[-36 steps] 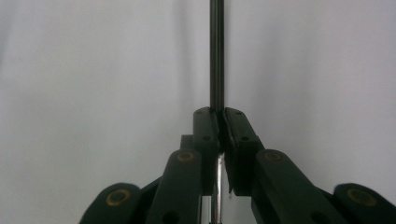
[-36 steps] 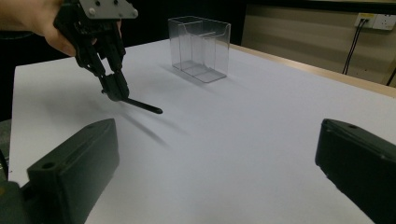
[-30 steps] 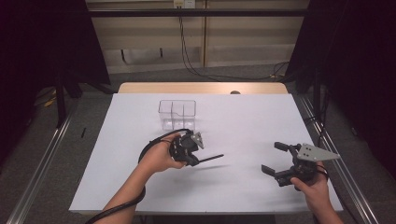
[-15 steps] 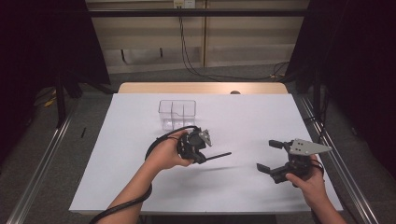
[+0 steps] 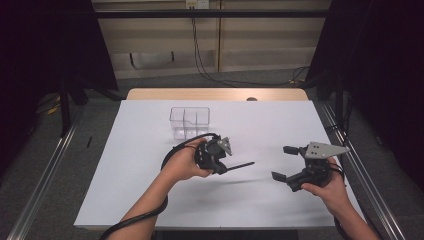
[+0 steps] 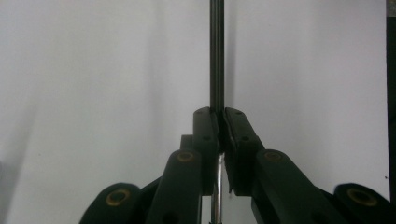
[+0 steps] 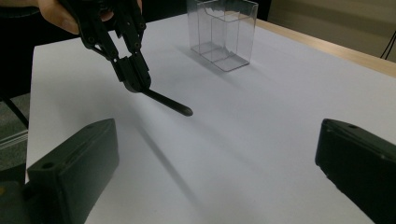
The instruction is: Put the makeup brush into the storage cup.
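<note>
The thin black pen-like stick (image 5: 239,165) is above the white table (image 5: 150,200), clamped at one end by the closed left gripper (image 5: 220,162), pointing to 3 o'clock. The clear plastic divided box (image 5: 189,122) stands at 11 o'clock from it. The right gripper (image 5: 282,162), at 3 o'clock, is wide open and empty.

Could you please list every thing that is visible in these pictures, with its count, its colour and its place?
pen: one, black, thin; clamped in the left gripper, held above the table, tip pointing toward the right gripper.
clear box: one, transparent, with dividers inside; stands upright on the far left-centre part of the sheet, empty as far as I can tell.
white sheet: one, white; covers most of the table.
table: one, light wood; its far edge shows beyond the sheet.
left gripper: one, black; shut on the pen.
right gripper: one, black with a grey plate on top; jaws open, nothing between them, over the right side of the sheet.
</note>
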### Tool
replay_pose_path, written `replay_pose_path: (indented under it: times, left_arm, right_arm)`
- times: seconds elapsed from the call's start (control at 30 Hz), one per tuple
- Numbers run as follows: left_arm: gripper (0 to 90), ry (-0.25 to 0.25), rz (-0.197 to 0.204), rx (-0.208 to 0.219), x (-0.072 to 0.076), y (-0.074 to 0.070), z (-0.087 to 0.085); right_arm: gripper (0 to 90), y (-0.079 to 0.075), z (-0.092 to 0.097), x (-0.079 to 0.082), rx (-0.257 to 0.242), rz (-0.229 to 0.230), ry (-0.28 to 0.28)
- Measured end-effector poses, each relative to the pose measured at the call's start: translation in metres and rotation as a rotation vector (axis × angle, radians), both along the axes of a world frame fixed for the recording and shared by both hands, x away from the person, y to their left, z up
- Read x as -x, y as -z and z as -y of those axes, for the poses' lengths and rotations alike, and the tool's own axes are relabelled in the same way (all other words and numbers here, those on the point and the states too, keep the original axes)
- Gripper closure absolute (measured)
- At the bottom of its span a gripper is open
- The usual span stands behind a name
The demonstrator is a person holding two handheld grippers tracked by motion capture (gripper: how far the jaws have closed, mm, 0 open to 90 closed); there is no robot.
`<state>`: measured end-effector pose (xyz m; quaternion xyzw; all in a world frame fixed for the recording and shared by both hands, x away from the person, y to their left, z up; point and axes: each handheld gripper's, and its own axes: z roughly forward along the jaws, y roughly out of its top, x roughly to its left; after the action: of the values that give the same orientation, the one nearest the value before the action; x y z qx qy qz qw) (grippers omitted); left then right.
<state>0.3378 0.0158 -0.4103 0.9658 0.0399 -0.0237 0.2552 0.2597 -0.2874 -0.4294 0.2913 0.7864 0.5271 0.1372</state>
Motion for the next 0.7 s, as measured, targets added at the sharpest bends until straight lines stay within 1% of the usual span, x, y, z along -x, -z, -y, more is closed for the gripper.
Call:
replay_pose_path:
  times: [0.1, 0.13, 0.17, 0.2, 0.27, 0.37, 0.4, 0.53, 0.6, 0.63, 0.67, 0.7]
  left_arm:
    - [84.2, 0.007, 0.008, 0.004, 0.000, -0.003, 0.003]
    - [84.2, 0.007, 0.008, 0.004, 0.000, -0.003, 0.003]
    - [84.2, 0.005, 0.006, 0.007, 0.000, -0.004, 0.003]
    - [84.2, 0.016, 0.009, 0.008, -0.001, -0.006, 0.004]
    - [84.3, 0.011, -0.001, 0.016, 0.000, -0.006, 0.005]
    - [84.2, 0.014, 0.004, 0.009, -0.001, -0.007, 0.005]
    - [84.2, 0.013, 0.001, 0.012, 0.000, -0.008, 0.005]
    - [84.3, 0.021, 0.001, 0.010, 0.000, -0.008, 0.005]
    - [84.3, 0.021, 0.000, 0.010, 0.000, -0.008, 0.007]
    - [84.3, 0.021, 0.000, 0.010, 0.000, -0.008, 0.007]
    - [84.2, 0.029, 0.007, 0.002, 0.000, -0.008, 0.007]
    - [84.2, 0.025, 0.000, 0.007, 0.000, -0.008, 0.008]
  right_arm:
    - [0.0, -0.002, -0.006, -0.004, 0.030, -0.022, -0.005]
    - [0.0, -0.002, -0.006, -0.004, 0.030, -0.022, -0.005]
    - [0.0, -0.003, -0.008, -0.005, 0.050, -0.028, -0.006]
    - [0.0, -0.005, -0.012, -0.008, 0.068, -0.044, -0.011]
    - [0.0, -0.007, -0.015, -0.010, 0.076, -0.057, -0.017]
    - [0.0, -0.011, -0.020, -0.014, 0.097, -0.080, -0.027]
    - [0.0, -0.013, -0.021, -0.015, 0.104, -0.086, -0.032]
    - [2.2, -0.018, -0.026, -0.018, 0.125, -0.100, -0.051]
    - [2.5, -0.019, -0.029, -0.020, 0.154, -0.114, -0.063]
    - [2.5, -0.019, -0.029, -0.020, 0.154, -0.114, -0.063]
    - [3.6, -0.019, -0.032, -0.023, 0.185, -0.122, -0.075]
    - [4.0, -0.019, -0.034, -0.024, 0.193, -0.133, -0.085]
